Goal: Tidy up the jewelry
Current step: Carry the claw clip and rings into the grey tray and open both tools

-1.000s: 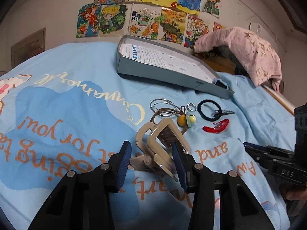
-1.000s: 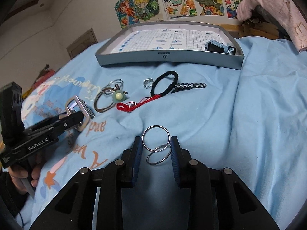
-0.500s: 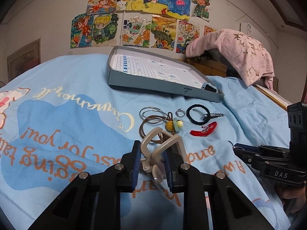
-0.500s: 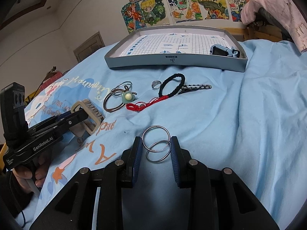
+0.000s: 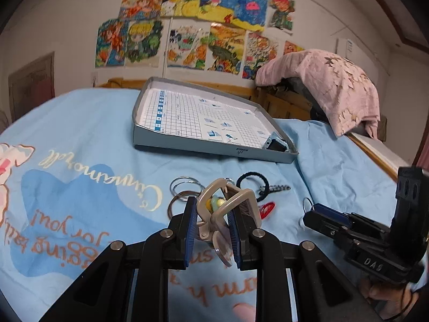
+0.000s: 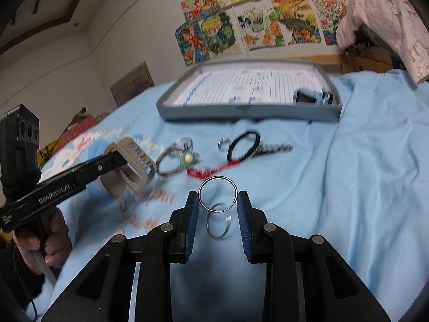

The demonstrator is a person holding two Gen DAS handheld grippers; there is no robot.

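My left gripper [image 5: 211, 214] is shut on a beige claw hair clip [image 5: 228, 201] and holds it above the blue bedsheet; the clip also shows in the right wrist view [image 6: 131, 163]. My right gripper [image 6: 217, 204] is shut on a pair of linked silver rings [image 6: 217, 197], lifted off the sheet. On the sheet lie silver hoops [image 5: 185, 185], a brown bangle with a yellow-green charm [image 6: 187, 158], a small ring [image 6: 224, 142], a black hair tie [image 5: 253, 182] and a red bracelet [image 6: 211, 169]. The grey tray [image 5: 214, 150] stands beyond them.
A small dark object [image 5: 277, 143] lies in the tray's near right corner. A pink cloth [image 5: 329, 86] drapes over wooden furniture at the back right. The wall with drawings [image 5: 201, 26] is behind the bed.
My left gripper closed on the hair clip and lifted it off the sheet. My right gripper rose with the linked rings and moved toward the tray.
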